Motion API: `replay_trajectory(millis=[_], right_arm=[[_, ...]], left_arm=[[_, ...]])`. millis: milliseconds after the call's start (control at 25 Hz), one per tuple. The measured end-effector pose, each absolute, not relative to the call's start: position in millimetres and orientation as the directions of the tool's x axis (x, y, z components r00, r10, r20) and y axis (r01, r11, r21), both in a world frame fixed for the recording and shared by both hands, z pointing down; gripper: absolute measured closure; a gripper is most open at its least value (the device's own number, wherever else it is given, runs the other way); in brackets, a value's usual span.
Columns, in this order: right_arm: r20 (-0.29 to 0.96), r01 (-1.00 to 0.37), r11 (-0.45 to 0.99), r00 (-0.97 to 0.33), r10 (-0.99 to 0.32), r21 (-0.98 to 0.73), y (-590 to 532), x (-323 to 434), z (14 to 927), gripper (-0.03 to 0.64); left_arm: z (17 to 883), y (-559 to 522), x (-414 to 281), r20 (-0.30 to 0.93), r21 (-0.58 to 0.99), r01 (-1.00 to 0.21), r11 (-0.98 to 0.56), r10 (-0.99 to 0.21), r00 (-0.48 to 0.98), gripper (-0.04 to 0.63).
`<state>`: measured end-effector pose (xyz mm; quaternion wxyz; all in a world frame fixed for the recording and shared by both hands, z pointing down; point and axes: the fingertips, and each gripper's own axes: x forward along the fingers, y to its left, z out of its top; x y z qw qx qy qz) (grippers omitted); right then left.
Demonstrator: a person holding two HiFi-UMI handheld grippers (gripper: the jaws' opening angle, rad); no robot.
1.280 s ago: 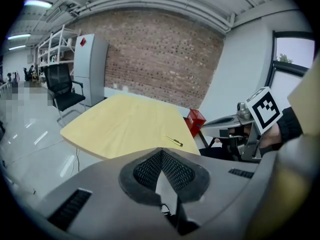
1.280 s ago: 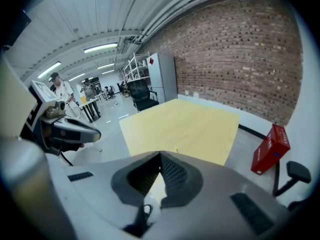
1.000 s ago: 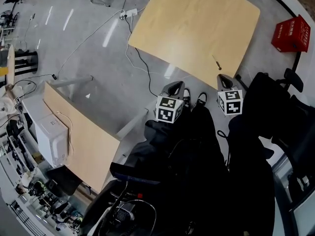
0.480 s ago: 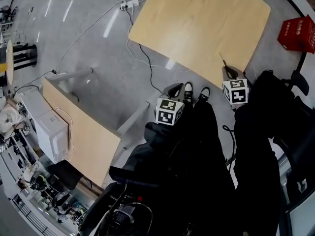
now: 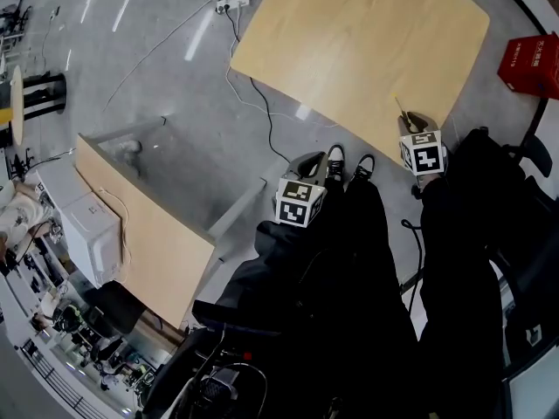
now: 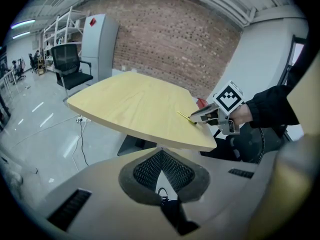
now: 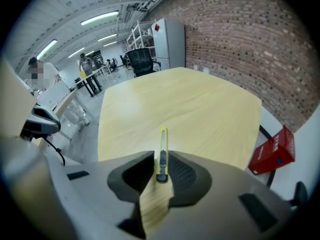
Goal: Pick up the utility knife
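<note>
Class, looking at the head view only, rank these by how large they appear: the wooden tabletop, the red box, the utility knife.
Largest to smallest: wooden tabletop, red box (cut off by the picture's edge), utility knife, only a thin sliver.

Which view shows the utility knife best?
The right gripper view: the utility knife lies lengthwise between the jaws, yellow body clear. The head view and the left gripper view show only a thin sliver ahead of the right gripper.

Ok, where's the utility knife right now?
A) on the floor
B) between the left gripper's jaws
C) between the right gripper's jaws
C: the right gripper view shows the utility knife between the jaws of the right gripper, its tip pointing across the table.
</note>
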<state>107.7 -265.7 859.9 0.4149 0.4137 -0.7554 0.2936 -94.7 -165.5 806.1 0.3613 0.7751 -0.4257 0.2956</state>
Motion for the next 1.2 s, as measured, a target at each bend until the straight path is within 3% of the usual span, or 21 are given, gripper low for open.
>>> replay_trajectory(millis=[600,1200], right_arm=[[0.883,-0.868,0.492,-0.286,-0.373,-0.073,-263,109,865,0.548],[0.665,-0.917,0.389,-0.348,-0.661,-0.094,-267,100,711,0.548]], left_arm=[[809,-160,-102,0.773,0.305,-0.883,-0.358,-0.448,0.449,0.598],[729,-193,-74,0.651,0.274,-0.849,-0.452,-0.562,0.510,0.598]])
